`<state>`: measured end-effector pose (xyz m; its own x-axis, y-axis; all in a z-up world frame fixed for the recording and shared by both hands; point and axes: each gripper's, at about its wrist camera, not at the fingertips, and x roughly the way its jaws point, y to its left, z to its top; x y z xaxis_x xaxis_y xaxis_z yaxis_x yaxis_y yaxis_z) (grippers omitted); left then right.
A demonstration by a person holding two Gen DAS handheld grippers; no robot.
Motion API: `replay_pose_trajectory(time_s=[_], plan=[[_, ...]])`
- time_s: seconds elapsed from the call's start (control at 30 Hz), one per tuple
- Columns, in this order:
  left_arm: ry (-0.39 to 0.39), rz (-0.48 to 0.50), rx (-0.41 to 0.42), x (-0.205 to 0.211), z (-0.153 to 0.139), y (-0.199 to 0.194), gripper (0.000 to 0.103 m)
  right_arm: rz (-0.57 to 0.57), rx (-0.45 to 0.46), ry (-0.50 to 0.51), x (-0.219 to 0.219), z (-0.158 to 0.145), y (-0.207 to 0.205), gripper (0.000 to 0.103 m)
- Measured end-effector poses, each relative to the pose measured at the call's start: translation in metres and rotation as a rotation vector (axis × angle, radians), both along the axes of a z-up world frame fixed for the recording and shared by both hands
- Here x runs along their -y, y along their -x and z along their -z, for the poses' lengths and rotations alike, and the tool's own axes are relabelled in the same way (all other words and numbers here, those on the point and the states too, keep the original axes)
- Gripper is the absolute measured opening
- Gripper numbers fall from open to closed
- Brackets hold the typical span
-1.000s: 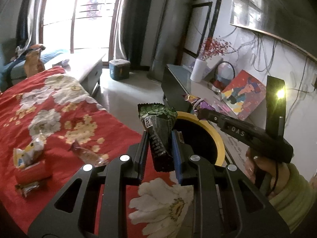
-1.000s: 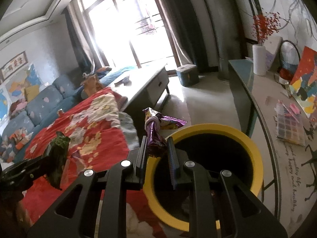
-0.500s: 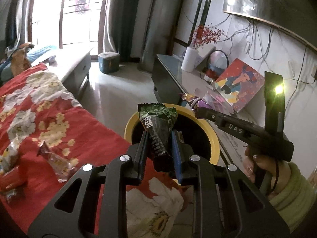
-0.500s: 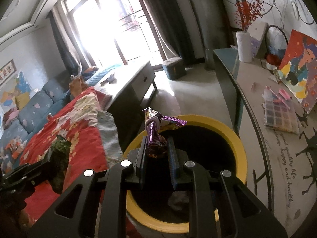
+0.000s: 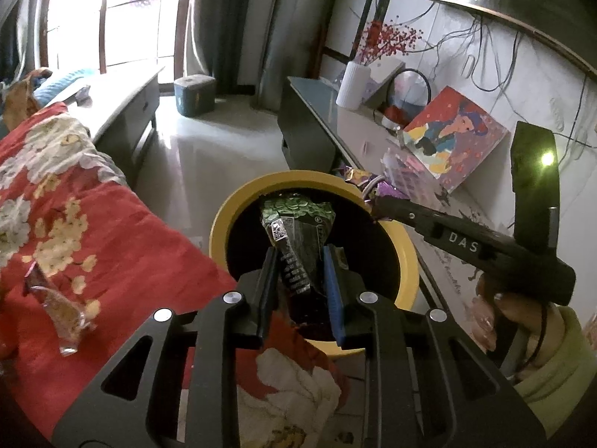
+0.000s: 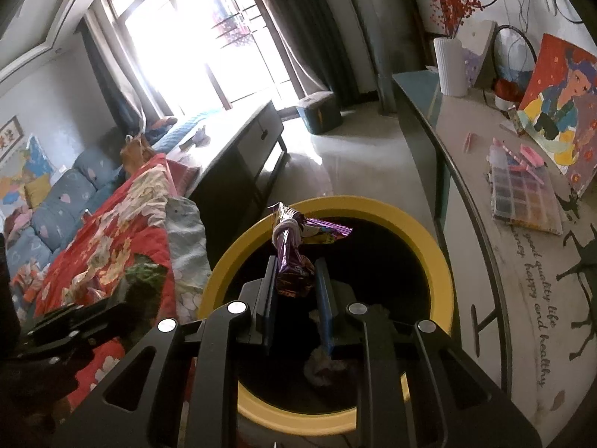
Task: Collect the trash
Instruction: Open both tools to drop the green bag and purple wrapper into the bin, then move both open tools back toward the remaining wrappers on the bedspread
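The left gripper [image 5: 300, 261] has its fingers closed on a green wrapper [image 5: 296, 229], which stands upright between them over the dark opening of the yellow-rimmed bin [image 5: 238, 205]. In the left wrist view the bin sits at the centre, its near rim touching the edge of the red flowered blanket [image 5: 123, 231]. At 9 o'clock in that view a clear wrapper [image 5: 61, 308] lies on the blanket, well apart from the bin.

The right gripper [image 6: 296, 280] holds a purple wrapper [image 6: 293, 267] pinched between its fingers, the twisted top of the wrapper flaring out toward 1 o'clock. It hangs over the bin [image 6: 444, 261], inside the far-left part of the rim. Some crumpled scraps [image 6: 322, 364] lie at the bottom of the bin, too dim to tell what they are.

In the left wrist view the right gripper [image 5: 377, 205] reaches in from 3 o'clock, with the purple wrapper [image 5: 363, 183] at its tip over the far rim. In the right wrist view the left gripper [image 6: 123, 295] shows at 9 o'clock, carrying the green wrapper [image 6: 143, 274] beside the bin's near-left rim.

At 2 o'clock of the bin runs a long counter [image 6: 466, 142] carrying a white vase [image 6: 449, 65], a painting [image 6: 559, 100] leaning against the wall, and a bead box [image 6: 524, 198].
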<state>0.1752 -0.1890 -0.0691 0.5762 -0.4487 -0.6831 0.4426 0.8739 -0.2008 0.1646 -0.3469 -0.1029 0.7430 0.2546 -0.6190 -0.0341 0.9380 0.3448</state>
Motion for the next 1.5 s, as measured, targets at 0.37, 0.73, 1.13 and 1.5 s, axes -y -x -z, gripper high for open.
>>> replay_pose_trajectory(time_s=[0.37, 0.73, 1.13, 1.5], plan=[[0.02, -0.033, -0.002, 0.004, 0.001, -0.008, 0.069, 0.033, -0.004, -0.003, 0.006, 0.0, 0.001, 0.038], [0.055, -0.127, 0.038, -0.027, -0.019, 0.003, 0.092, 0.059, 0.039, 0.014, 0.001, -0.012, 0.008, 0.066], [0.07, -0.205, 0.104, -0.062, -0.04, 0.024, 0.092, 0.001, 0.094, 0.033, -0.033, -0.033, 0.019, 0.073], [0.078, -0.323, 0.177, -0.108, -0.056, 0.043, 0.092, -0.092, 0.123, 0.053, -0.076, -0.047, 0.026, 0.073]])
